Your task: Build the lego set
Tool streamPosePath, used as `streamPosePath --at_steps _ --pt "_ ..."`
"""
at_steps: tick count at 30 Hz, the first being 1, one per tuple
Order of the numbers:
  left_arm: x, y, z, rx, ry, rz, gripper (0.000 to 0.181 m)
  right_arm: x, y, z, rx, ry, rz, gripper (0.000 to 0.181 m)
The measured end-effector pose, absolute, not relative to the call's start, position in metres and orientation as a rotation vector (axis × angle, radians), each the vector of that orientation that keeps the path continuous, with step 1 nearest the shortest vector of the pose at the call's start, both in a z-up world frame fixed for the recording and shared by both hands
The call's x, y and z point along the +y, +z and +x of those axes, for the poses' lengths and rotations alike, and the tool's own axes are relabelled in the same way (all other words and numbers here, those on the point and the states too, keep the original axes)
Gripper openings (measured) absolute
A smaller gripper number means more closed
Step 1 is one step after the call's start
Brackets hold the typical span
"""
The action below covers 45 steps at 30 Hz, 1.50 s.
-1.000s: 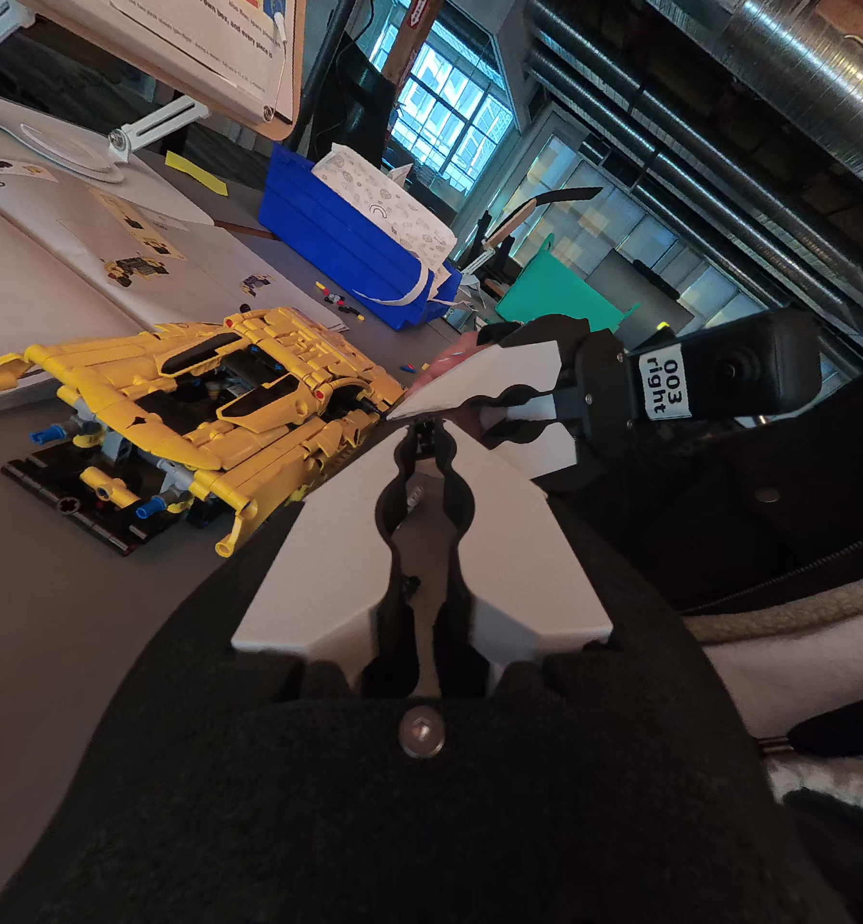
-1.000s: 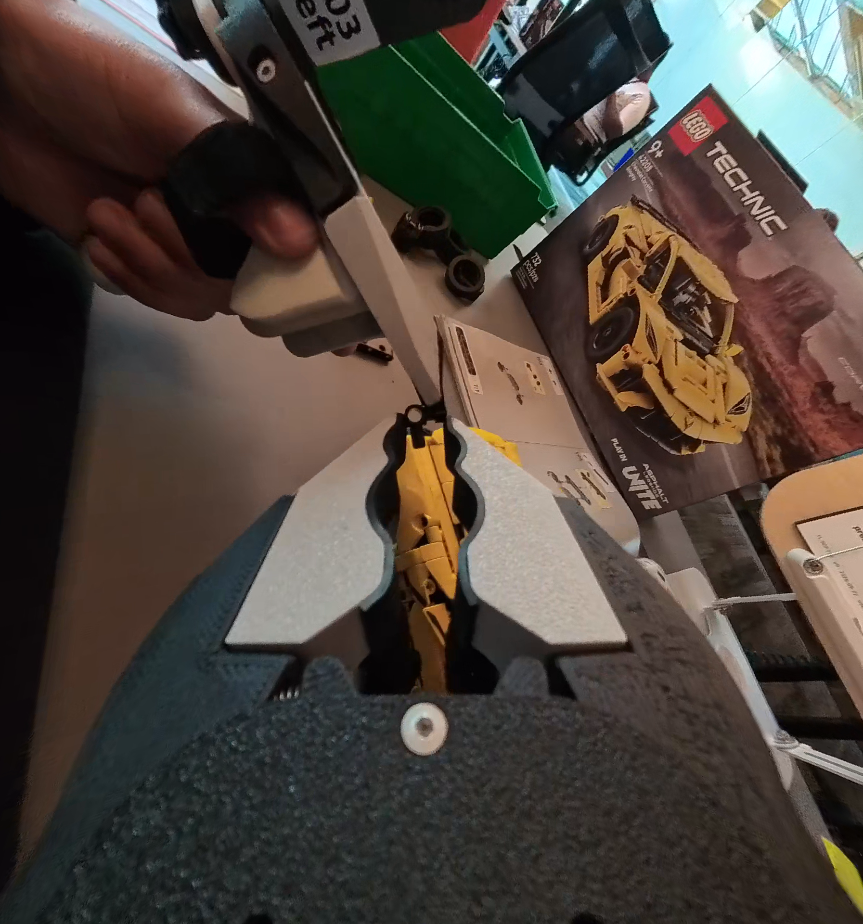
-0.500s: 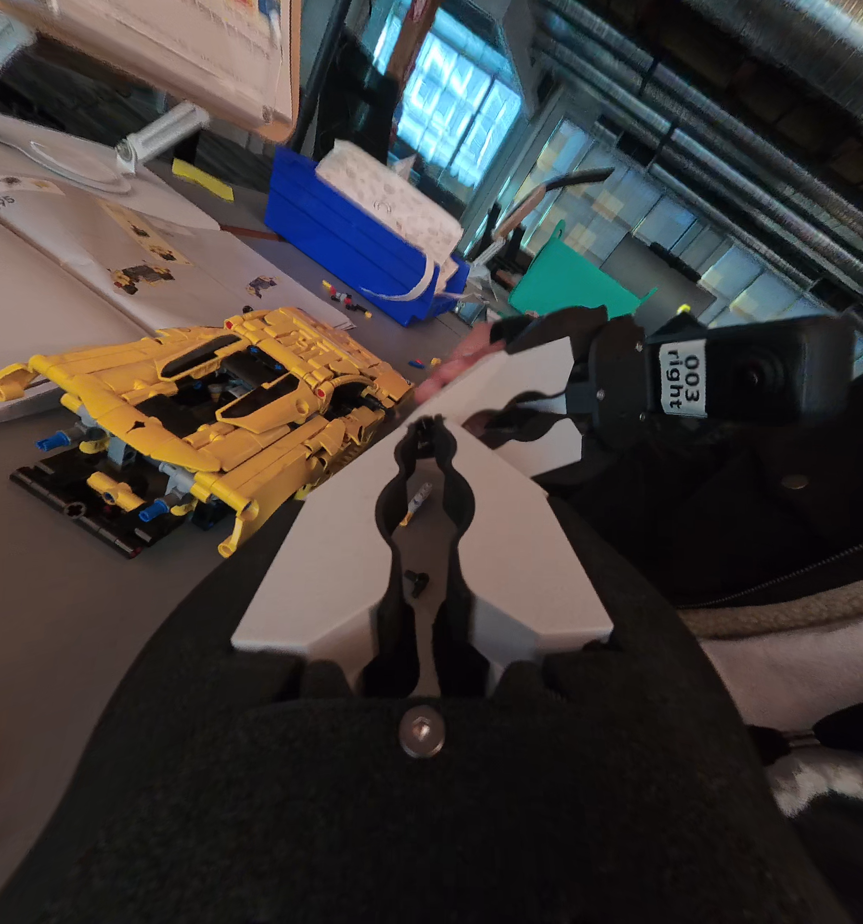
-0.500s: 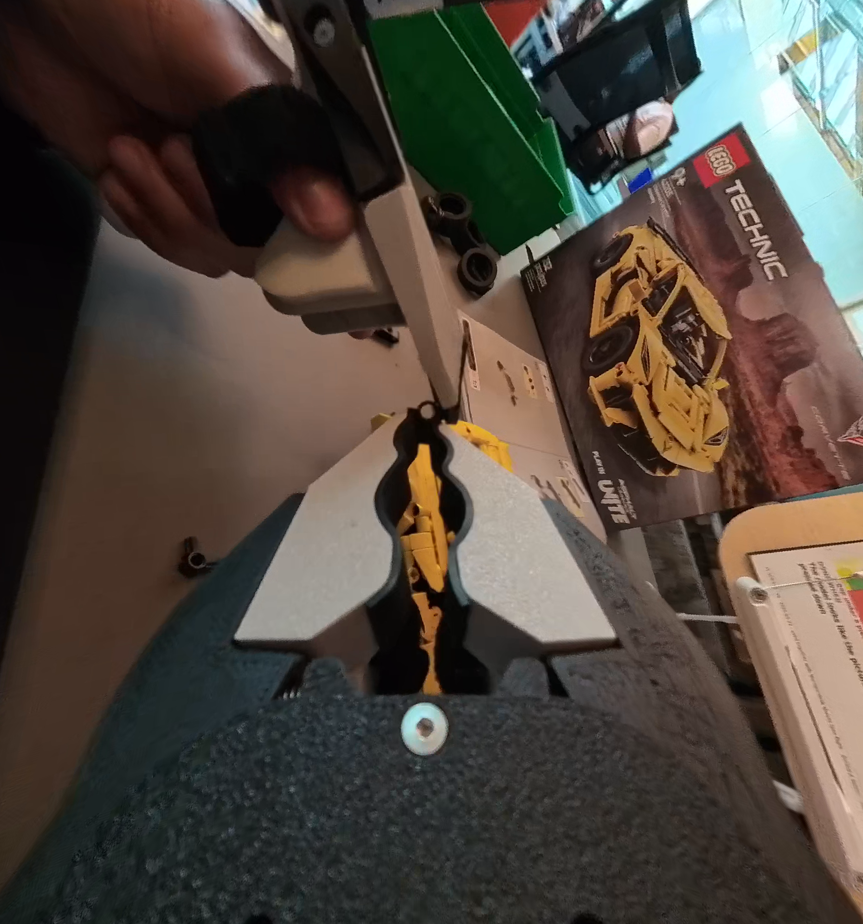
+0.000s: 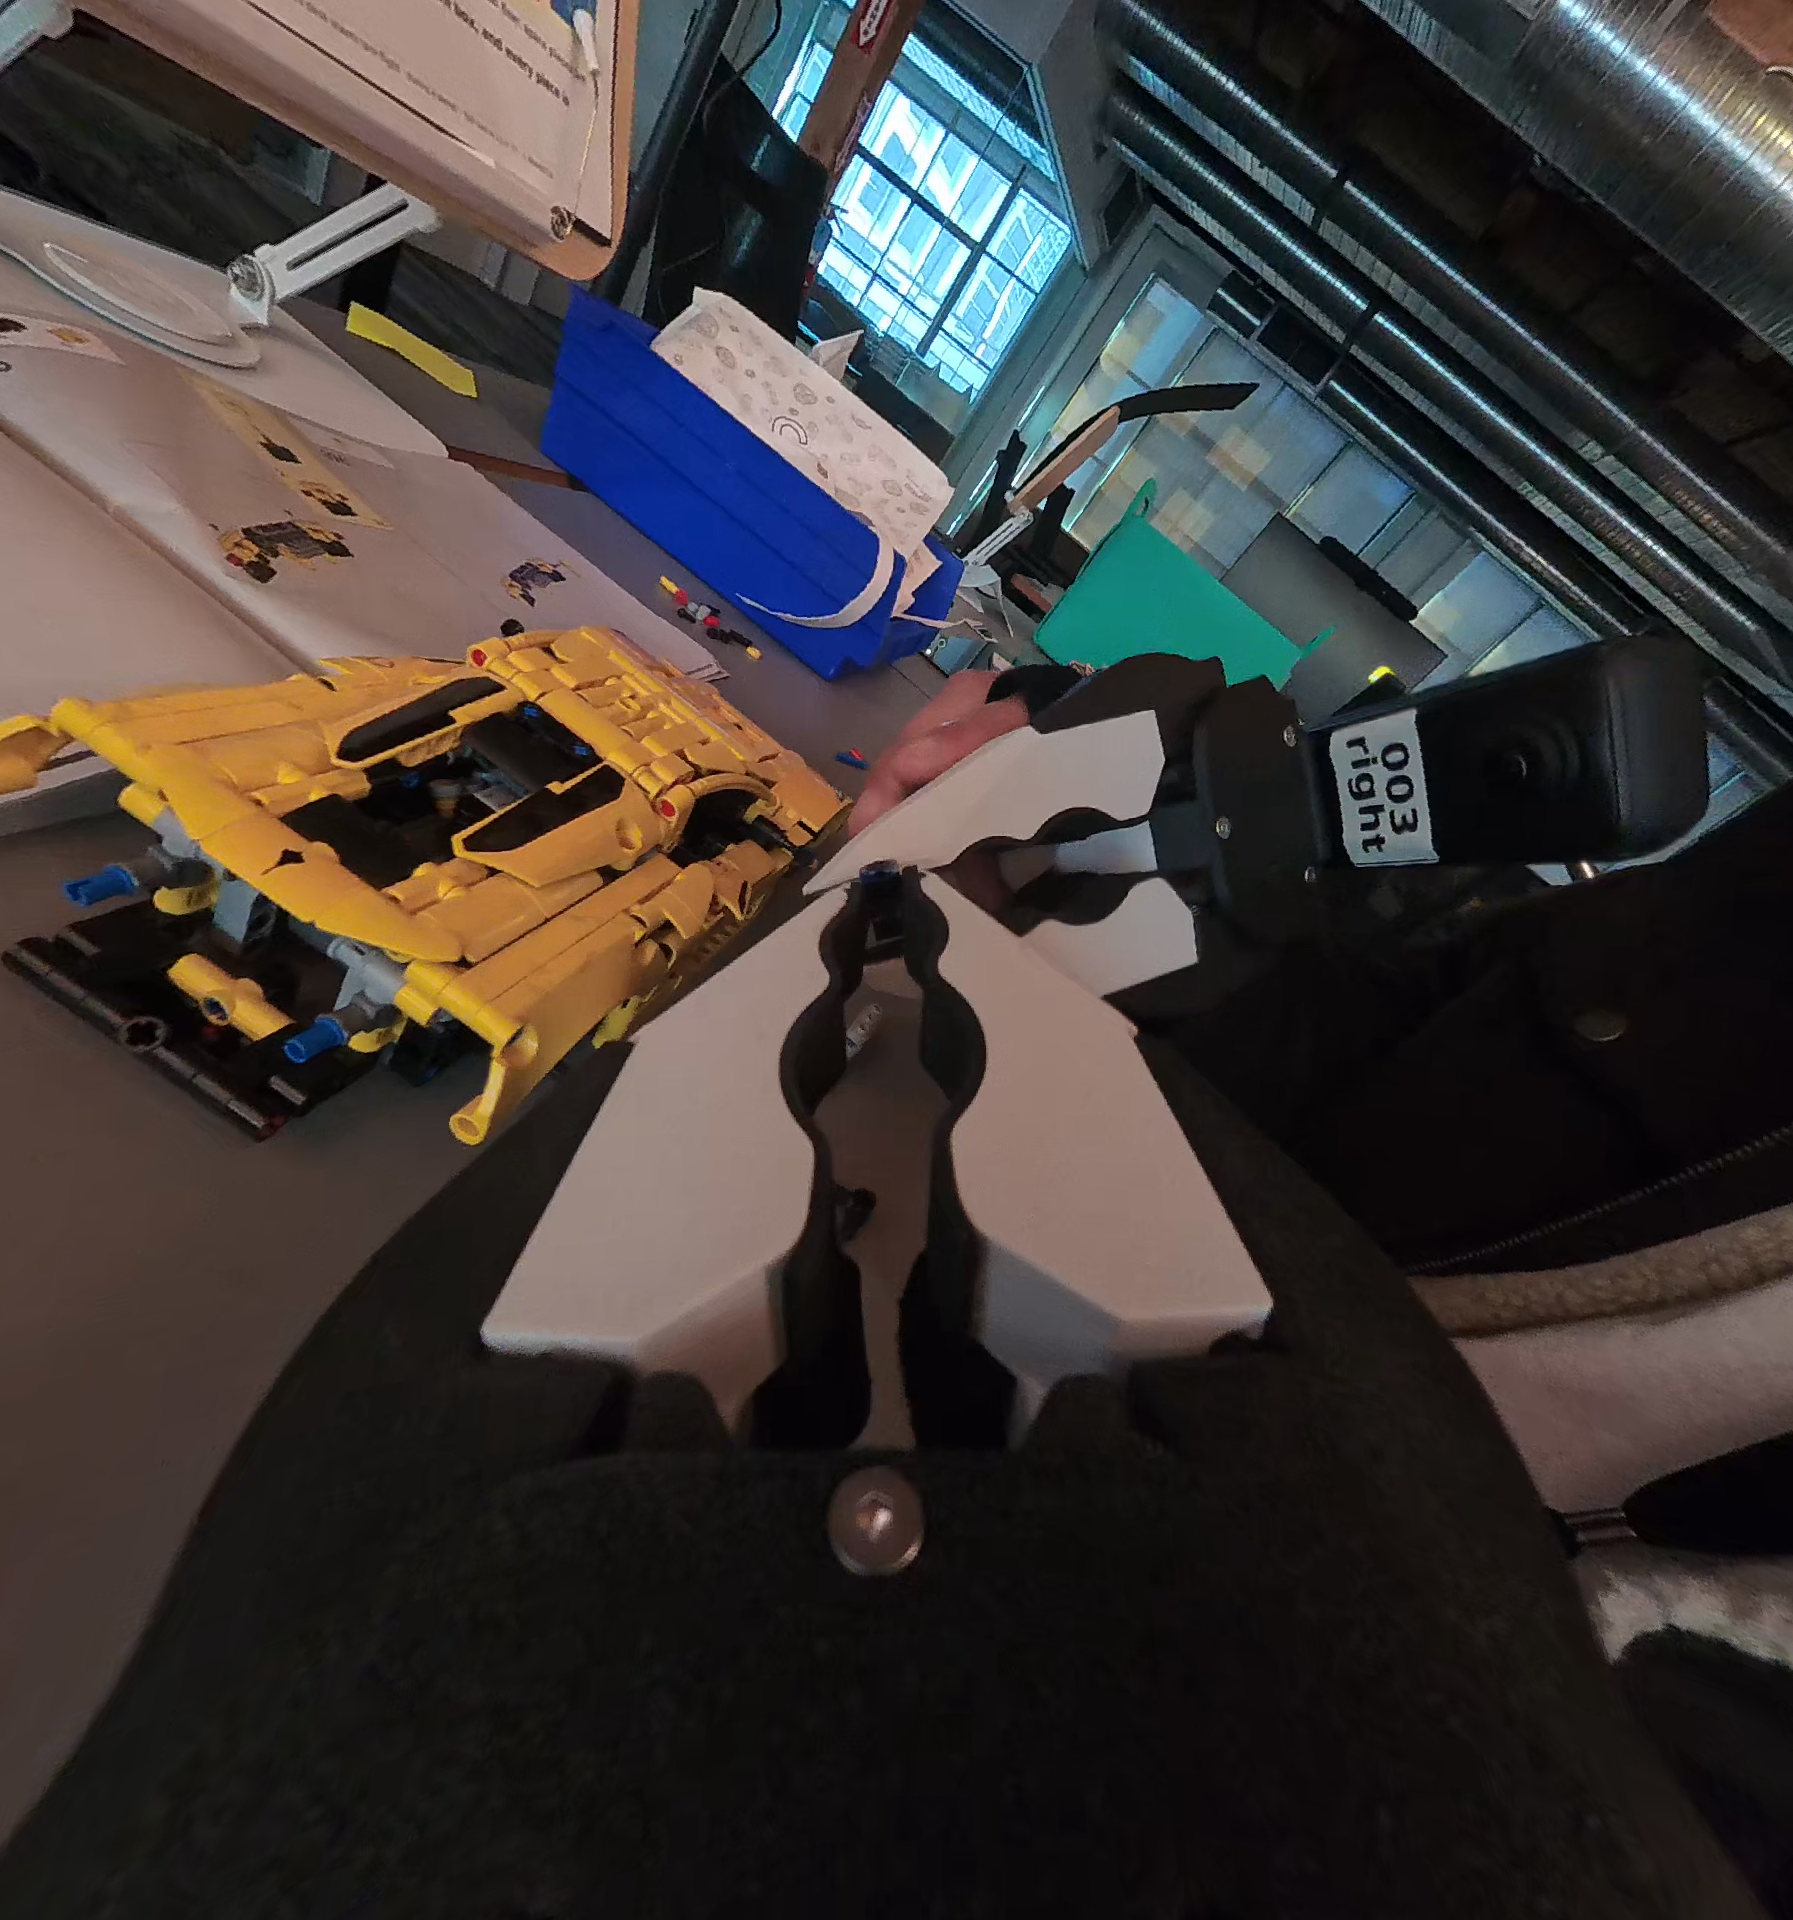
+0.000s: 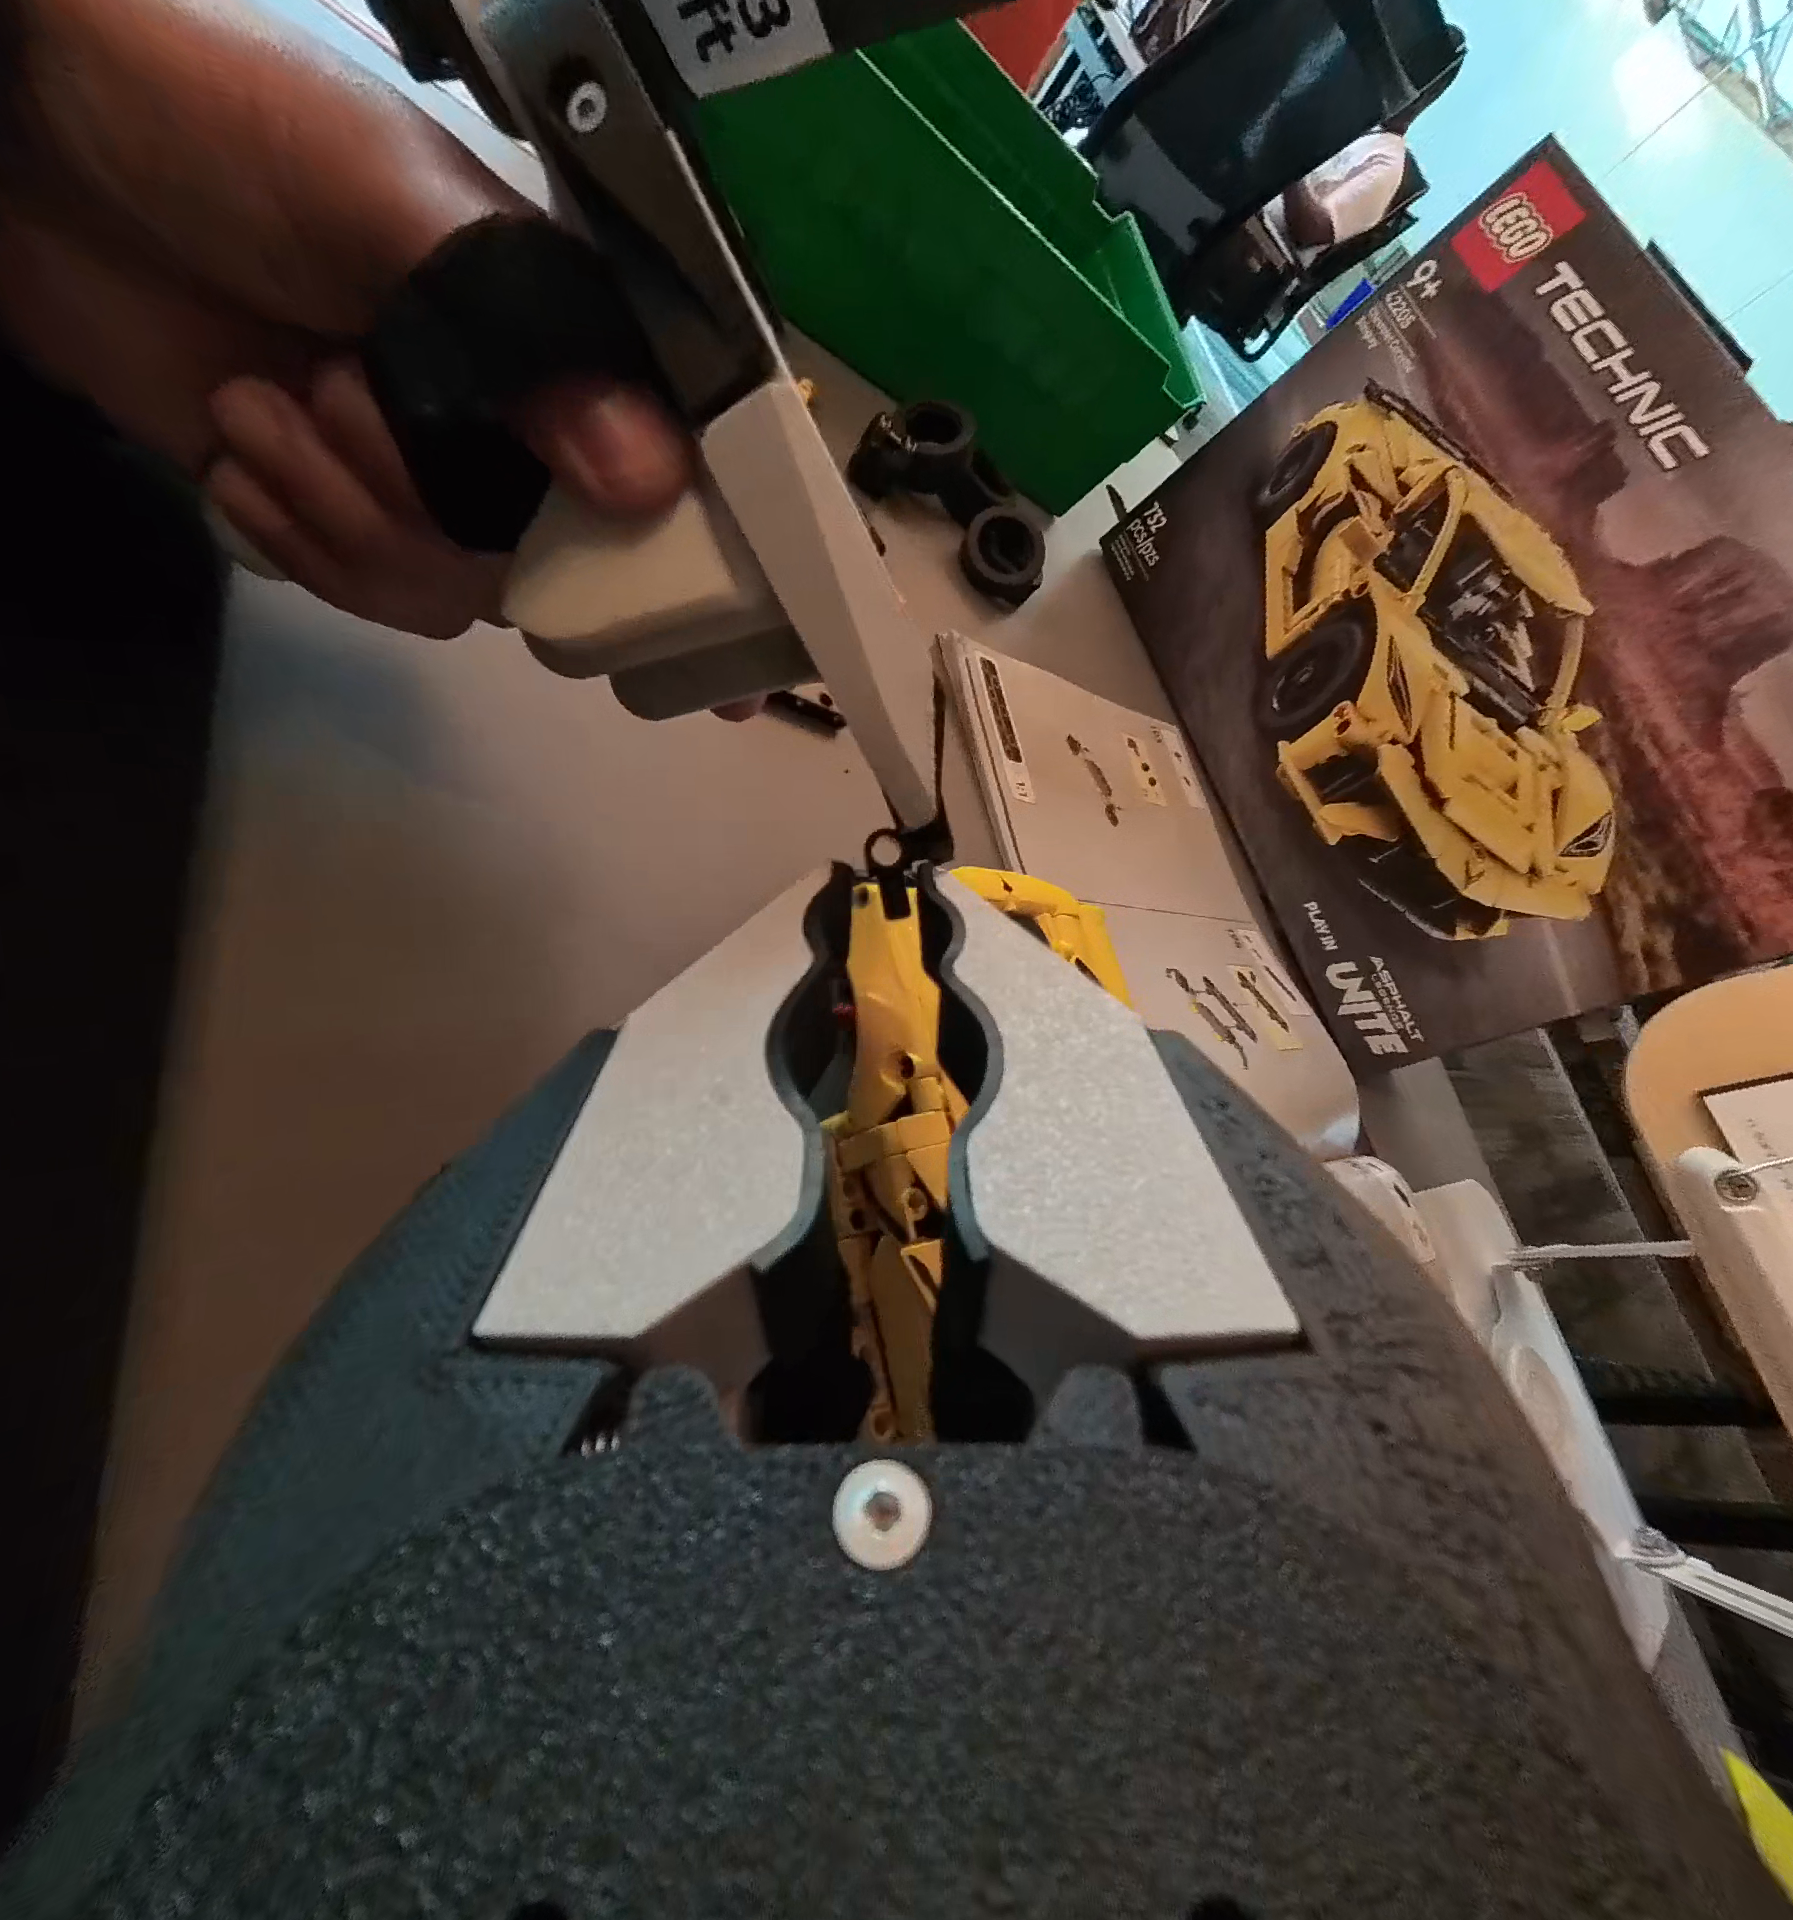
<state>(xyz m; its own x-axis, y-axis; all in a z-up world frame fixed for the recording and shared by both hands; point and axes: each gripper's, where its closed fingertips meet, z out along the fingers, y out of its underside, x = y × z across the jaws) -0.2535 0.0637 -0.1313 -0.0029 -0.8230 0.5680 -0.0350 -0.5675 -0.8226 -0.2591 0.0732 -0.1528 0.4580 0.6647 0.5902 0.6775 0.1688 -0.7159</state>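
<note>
The yellow lego car (image 5: 404,831) lies on the grey table (image 5: 92,1247), left of both grippers. It also shows through the finger gap in the right wrist view (image 6: 887,1091). My left gripper (image 5: 879,883) is shut on a small dark piece with a blue end (image 5: 876,876). My right gripper (image 6: 887,883) is shut on a small black piece with a ring (image 6: 881,850). The two grippers meet tip to tip just above the table beside the car. The right gripper (image 5: 819,883) comes in from the right, and the left gripper (image 6: 913,821) from the upper left. How the two pieces join is hidden.
An open instruction booklet (image 5: 144,499) lies behind the car, and a blue bin (image 5: 726,488) stands past it with loose small pieces (image 5: 710,613) in front. A green bin (image 6: 933,239), black tyres (image 6: 996,540) and the set's box (image 6: 1494,623) stand at the far side. Only a small space, under 4 cm, lies between the two pairs of fingers.
The two grippers stay tip to tip and both stay shut. Both have swayed slightly. The car has not moved.
</note>
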Motion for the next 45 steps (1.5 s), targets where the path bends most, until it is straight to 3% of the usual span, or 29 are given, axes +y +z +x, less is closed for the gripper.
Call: streamPosePath --at_steps 4,6,15,27,30,45 --pt "0.063 -0.130 -0.254 0.902 -1.626 -1.652 0.006 0.073 -0.152 -0.259 -1.233 -0.021 -1.508 0.011" --pt "0.067 -0.128 -0.257 0.881 -1.617 -1.646 0.006 0.077 -0.154 -0.254 -1.224 -0.072 -1.522 0.020" --pt "0.060 -0.130 -0.252 0.940 -1.581 -1.629 0.006 0.076 -0.153 -0.256 -1.230 -0.057 -1.517 0.013" --pt "0.059 -0.132 -0.251 0.943 -1.578 -1.631 0.006 0.076 -0.153 -0.258 -1.224 -0.047 -1.514 0.024" --pt "0.058 -0.133 -0.250 0.948 -1.573 -1.631 0.006 0.075 -0.152 -0.258 -1.223 -0.034 -1.514 0.014" --pt "0.061 -0.140 -0.249 0.938 -1.550 -1.672 0.006 0.079 -0.158 -0.253 -1.290 -0.187 -1.478 0.011"
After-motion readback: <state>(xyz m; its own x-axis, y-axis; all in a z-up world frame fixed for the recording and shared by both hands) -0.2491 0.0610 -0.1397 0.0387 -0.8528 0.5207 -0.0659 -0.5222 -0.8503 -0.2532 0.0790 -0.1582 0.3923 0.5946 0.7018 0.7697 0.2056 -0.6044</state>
